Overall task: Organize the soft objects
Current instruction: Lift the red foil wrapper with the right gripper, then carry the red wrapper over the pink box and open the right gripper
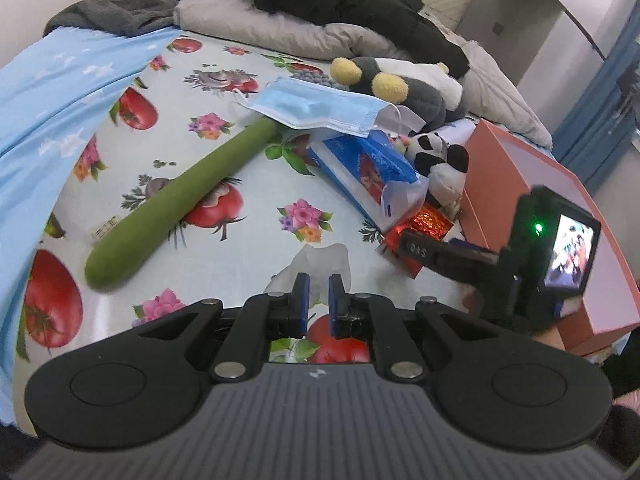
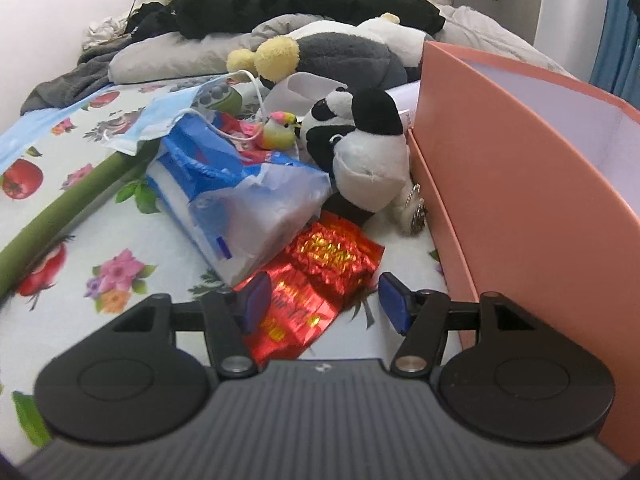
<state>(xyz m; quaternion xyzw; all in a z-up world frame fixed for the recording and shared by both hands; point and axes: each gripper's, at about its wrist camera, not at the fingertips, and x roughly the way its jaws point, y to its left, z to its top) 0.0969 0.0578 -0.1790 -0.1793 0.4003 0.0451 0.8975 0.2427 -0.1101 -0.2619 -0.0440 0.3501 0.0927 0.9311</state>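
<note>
Soft things lie in a heap on a fruit-and-flower print sheet, all ahead of the fingers. Right gripper is released, jaws wide apart, nothing pinched; a crinkled red foil packet lies on the sheet directly between and just beyond its blue pads, not touched as far as visible. Just past the foil, ahead-left of the fingers, a blue-and-clear plastic pack. Ahead, slightly right: a panda plush lying against the pink box, which stands right of the right finger. A small rainbow bird toy sits behind the pack, beside the panda. Farther back a grey-and-white plush with yellow feet, then a black garment over a grey pillow.

Left gripper is nearly clenched, narrow gap between the pads, nothing clearly held; a pale see-through bit of plastic lies on the sheet just beyond the tips, contact cannot be told. Ahead-left of those fingers, a long green plush stalk runs diagonally away; its far end goes under a blue face mask. A light blue cloth is far left. The right gripper shows at right of the left wrist view, near the box.
</note>
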